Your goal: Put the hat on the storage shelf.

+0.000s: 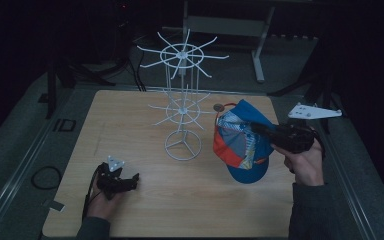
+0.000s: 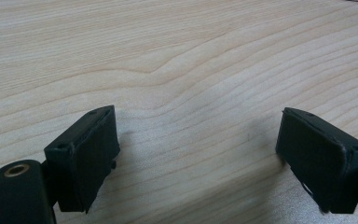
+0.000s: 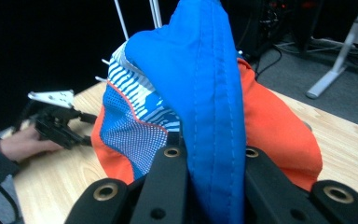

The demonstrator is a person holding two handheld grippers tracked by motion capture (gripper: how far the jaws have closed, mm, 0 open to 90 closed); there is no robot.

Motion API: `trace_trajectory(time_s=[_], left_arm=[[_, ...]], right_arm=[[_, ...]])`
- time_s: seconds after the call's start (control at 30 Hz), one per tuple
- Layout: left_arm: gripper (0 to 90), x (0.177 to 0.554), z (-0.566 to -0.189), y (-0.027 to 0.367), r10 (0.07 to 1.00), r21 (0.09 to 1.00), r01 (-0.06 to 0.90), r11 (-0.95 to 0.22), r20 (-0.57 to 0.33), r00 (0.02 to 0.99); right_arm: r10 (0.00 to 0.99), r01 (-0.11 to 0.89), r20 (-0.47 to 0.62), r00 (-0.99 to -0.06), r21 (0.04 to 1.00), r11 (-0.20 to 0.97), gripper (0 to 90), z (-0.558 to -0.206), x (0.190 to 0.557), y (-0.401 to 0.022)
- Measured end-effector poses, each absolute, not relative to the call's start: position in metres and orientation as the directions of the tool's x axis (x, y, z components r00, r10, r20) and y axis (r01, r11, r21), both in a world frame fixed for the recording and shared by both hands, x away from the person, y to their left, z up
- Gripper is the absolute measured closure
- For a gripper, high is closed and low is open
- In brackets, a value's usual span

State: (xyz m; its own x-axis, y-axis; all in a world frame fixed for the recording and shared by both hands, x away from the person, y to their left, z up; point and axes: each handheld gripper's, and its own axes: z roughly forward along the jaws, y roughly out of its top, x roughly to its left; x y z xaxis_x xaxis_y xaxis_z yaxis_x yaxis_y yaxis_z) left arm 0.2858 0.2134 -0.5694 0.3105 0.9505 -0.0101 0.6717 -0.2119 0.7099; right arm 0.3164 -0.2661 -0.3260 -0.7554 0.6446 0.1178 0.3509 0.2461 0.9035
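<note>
Your right hand-held gripper [image 1: 260, 128] is closed on the cap [image 1: 240, 142]. In the right gripper view the two black jaws press from both sides on a blue fold of the cap [image 3: 205, 93], and the fabric fills the narrow gap between them. The cap is blue and orange, with a white striped panel. In the high view it hangs from the jaws at the right side of the surface [image 1: 145, 210], just beside the white wire rack [image 1: 181, 107]. Its blue brim points down and toward you; whether the brim touches the wood, the pictures do not tell. The orange part faces the rack, and the top of the cap is near the lower ring of arms of the rack, but I cannot tell if they touch.

Your left hand-held gripper [image 1: 132, 178] is low over the surface at the near left, well apart from the cap and the rack. In the left gripper view its jaws stand wide, with bare wood [image 2: 182, 70] between them and nothing in them. In the right gripper view you see the same left hand-held gripper [image 3: 81, 128] far at the left, your hand [image 3: 23, 144] around it, lying on the surface.
</note>
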Motion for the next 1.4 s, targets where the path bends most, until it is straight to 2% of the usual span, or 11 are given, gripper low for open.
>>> trace_trajectory(time_s=[0.57, 1.4], left_arm=[[13.3, 0.286, -0.569, 0.214, 0.950, 0.710, 0.671, -0.213, -0.009, 0.311], [13.3, 0.286, -0.569, 0.214, 0.950, 0.710, 0.671, -0.213, -0.009, 0.311]], right_arm=[[0.625, 0.318, 0.142, -0.768, 0.931, 0.180, 87.8, -0.310, 0.313, -0.266], [0.605, 0.264, 0.127, -0.786, 0.954, 0.143, 87.8, -0.285, 0.308, -0.262]])
